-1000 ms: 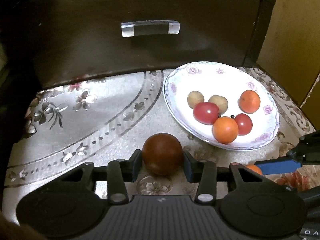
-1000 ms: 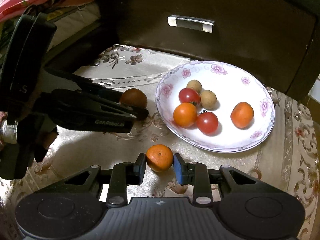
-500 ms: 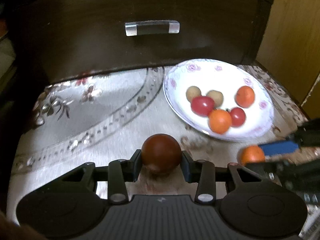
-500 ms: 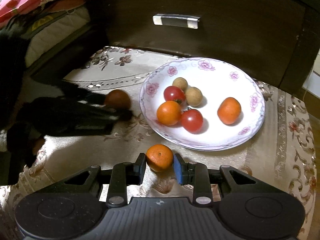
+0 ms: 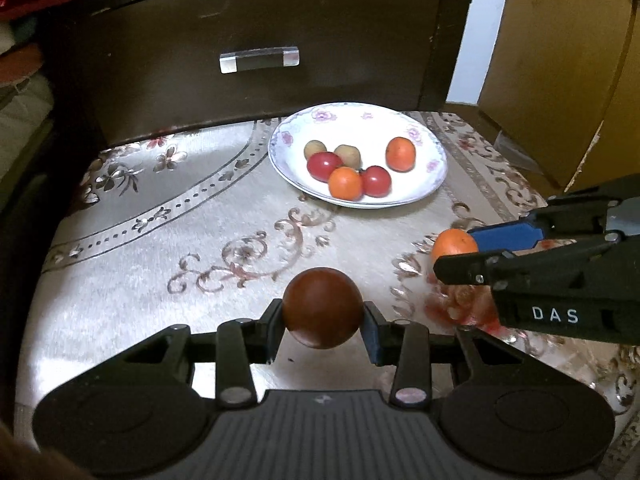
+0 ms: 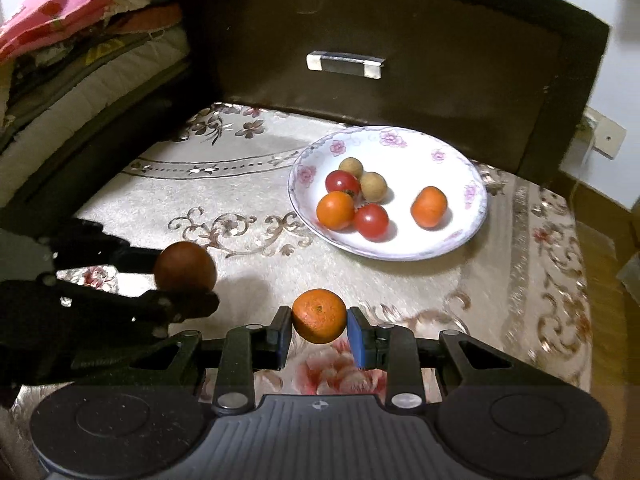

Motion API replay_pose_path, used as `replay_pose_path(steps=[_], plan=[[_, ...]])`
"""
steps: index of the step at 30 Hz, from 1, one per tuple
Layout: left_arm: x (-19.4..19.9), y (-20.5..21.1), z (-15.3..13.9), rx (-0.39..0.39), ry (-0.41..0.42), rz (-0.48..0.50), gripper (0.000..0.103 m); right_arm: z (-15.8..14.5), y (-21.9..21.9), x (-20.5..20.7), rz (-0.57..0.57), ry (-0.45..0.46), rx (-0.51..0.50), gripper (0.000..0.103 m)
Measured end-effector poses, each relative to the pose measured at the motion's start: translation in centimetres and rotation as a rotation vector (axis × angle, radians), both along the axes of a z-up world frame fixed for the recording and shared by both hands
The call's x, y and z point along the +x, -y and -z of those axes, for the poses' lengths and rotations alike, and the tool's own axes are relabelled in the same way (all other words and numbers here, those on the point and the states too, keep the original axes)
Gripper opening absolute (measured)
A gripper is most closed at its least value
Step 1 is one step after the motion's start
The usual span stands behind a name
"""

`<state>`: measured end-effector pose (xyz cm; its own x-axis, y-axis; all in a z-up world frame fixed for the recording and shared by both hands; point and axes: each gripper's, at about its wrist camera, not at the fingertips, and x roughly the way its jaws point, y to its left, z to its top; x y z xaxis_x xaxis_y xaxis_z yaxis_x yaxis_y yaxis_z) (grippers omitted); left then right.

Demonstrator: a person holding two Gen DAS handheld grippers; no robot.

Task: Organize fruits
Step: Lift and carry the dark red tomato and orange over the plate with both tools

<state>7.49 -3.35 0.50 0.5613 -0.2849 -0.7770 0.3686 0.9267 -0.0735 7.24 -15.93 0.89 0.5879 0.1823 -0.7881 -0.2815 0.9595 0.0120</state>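
Both fruits have risen off the cloth since a second ago, and the plate looks farther off; the left gripper point(image 5: 323, 320) is clenched on a dark reddish-brown fruit point(image 5: 323, 307), held clear of the embroidered tablecloth point(image 5: 160, 264); the right gripper point(image 6: 319, 332) grasps a small orange point(image 6: 319, 315), likewise lifted; beyond them the flowered plate point(image 6: 476, 216) already holds two tomatoes, two oranges and two small tan fruits; behind stands a dark drawer front point(image 5: 280, 40); both pieces seem ready to be carried to the plate.
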Motion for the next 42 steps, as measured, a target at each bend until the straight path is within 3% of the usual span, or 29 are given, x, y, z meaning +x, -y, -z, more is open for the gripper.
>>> replay_pose_path(steps=[13,42], plan=[[-1.2,0.9,-1.0,0.001,0.035,0.026,0.046,-1.5,-0.6,-2.6,0.024,0.050,-0.014,0.026],[1.0,1.5,-0.4,0.023,0.038,0.031,0.045,-0.7,-0.5,-0.8,0.030,0.059,-0.051,0.027]])
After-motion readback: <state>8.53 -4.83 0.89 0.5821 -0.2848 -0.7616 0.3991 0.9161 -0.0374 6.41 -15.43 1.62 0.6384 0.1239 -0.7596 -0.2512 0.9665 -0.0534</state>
